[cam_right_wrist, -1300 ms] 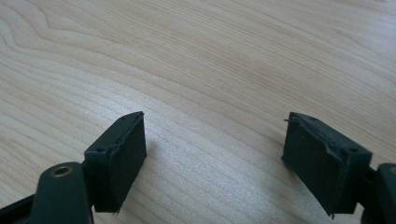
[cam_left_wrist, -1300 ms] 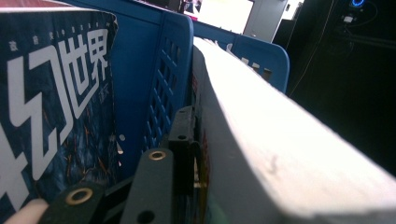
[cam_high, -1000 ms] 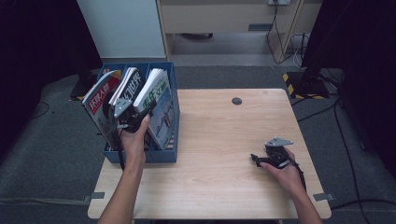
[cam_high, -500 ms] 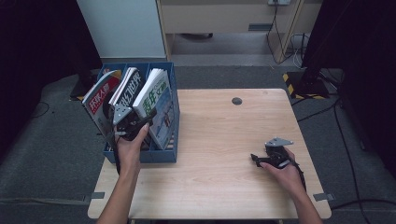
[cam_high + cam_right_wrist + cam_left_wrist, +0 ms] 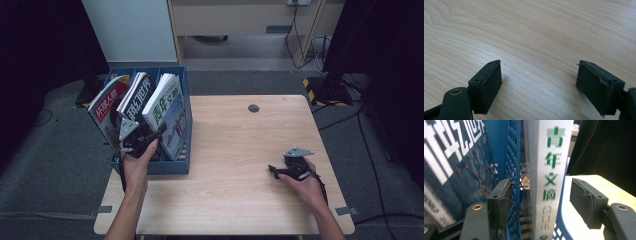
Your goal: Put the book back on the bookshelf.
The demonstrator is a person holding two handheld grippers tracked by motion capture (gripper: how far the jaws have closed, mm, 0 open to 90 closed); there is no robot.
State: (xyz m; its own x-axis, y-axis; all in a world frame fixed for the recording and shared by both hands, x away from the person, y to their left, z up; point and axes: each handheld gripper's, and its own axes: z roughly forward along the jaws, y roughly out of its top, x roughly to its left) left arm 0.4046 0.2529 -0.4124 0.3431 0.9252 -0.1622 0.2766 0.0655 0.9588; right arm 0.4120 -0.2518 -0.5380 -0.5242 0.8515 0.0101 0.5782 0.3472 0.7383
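A blue three-slot file rack stands on the left end of the wooden table. It holds a red-and-white magazine, a dark magazine and a white magazine with green characters. My left gripper is at the rack's near side. Its jaws have just been opening and stand open, with the white magazine's spine and a blue divider between the pads but not pressed. At the table's right, my right gripper rests open and holds nothing.
A small dark round grommet sits in the table near its far edge. A white cabinet stands behind the rack. Cables trail on the floor at the right. Bare wood lies ahead of the right jaws.
The left gripper's jaws have spread apart from around the white magazine, and the hand has drawn slightly toward the table's near edge. The right hand has stayed put.
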